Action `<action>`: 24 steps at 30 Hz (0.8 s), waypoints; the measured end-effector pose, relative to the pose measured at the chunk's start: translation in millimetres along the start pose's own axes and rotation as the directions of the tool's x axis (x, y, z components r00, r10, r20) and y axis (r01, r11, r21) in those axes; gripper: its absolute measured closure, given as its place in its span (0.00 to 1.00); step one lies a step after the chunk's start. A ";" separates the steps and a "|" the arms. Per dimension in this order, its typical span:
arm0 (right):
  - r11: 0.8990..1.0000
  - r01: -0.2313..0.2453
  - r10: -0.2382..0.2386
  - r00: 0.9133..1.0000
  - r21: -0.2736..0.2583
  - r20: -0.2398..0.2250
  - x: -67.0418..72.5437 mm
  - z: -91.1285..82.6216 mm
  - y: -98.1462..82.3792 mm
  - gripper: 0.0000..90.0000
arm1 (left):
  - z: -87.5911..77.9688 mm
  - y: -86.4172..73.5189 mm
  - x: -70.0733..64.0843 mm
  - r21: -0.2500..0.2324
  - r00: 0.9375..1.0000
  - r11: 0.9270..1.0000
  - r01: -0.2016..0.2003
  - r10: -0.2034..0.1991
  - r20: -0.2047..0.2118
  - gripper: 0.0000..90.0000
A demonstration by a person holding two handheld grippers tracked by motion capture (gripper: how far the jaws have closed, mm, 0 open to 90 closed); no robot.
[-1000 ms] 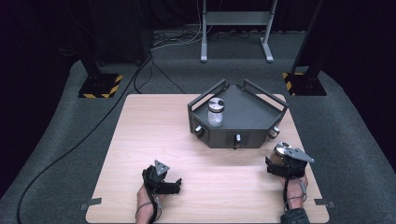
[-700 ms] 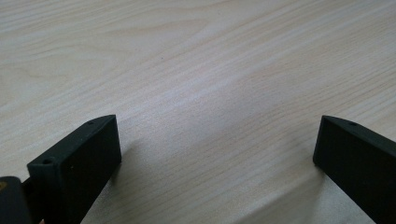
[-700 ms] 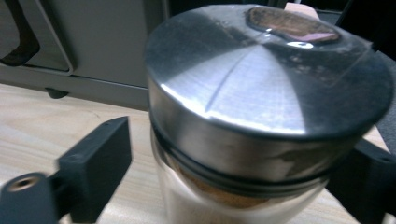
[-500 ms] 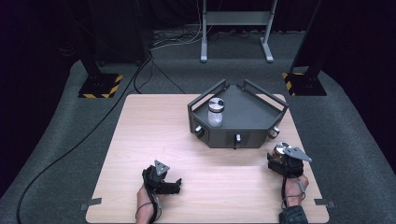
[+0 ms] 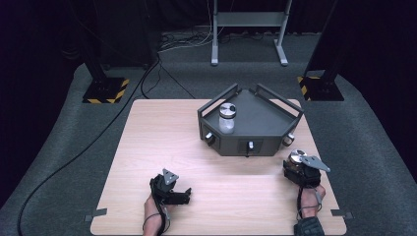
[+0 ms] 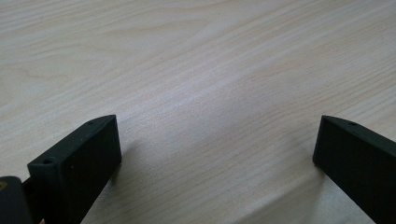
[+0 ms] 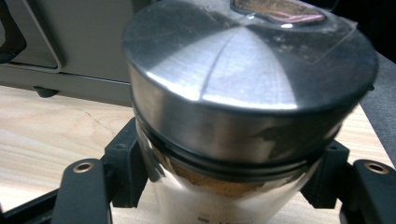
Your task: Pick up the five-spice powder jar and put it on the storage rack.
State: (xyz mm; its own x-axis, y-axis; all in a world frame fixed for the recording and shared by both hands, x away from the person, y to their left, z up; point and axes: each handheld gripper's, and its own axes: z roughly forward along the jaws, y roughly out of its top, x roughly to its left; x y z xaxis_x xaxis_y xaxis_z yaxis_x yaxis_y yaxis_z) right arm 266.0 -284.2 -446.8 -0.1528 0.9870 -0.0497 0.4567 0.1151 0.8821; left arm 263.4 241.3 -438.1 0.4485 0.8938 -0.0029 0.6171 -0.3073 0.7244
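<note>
Right gripper view: the right gripper [image 7: 224, 186] has just closed its jaws on the upright jar [image 7: 243, 107] below its metal lid — the grey tray [image 5: 265, 120] lies just beyond. The left gripper [image 6: 217, 154] rests jaws apart on the table [image 5: 162, 137].

I count two metal-lidded jars, one [image 7: 243, 116] clamped between my right jaws and one [image 5: 227, 117] standing ahead of them in the single grey tray [image 5: 268, 118], plus two grippers, left [image 5: 178, 195] and right [image 5: 295, 164].
</note>
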 end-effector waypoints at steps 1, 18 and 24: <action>1.000 0.000 0.000 1.000 0.000 0.001 0.2 0.0 0.2 0.33 | 0.0 0.0 0.0 0.000 1.000 1.000 0.000 0.000 0.000 0.01; 1.000 0.004 -0.005 0.999 -0.013 -0.037 -0.6 -8.7 9.7 0.33 | 0.0 0.0 0.1 0.000 1.000 1.000 -0.001 0.001 0.000 0.01; 1.000 0.014 -0.015 0.999 -0.024 -0.047 0.2 -16.1 19.8 0.33 | -0.1 0.1 0.1 0.000 1.000 1.000 -0.001 0.001 0.000 0.01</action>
State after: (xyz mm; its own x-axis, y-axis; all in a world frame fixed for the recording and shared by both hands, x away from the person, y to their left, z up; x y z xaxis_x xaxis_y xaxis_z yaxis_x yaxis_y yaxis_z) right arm 261.0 -283.5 -421.8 -0.2010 0.9787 -0.0406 0.4331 0.1260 0.8925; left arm 263.4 241.3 -438.0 0.4491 0.8935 -0.0027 0.6170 -0.3080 0.7242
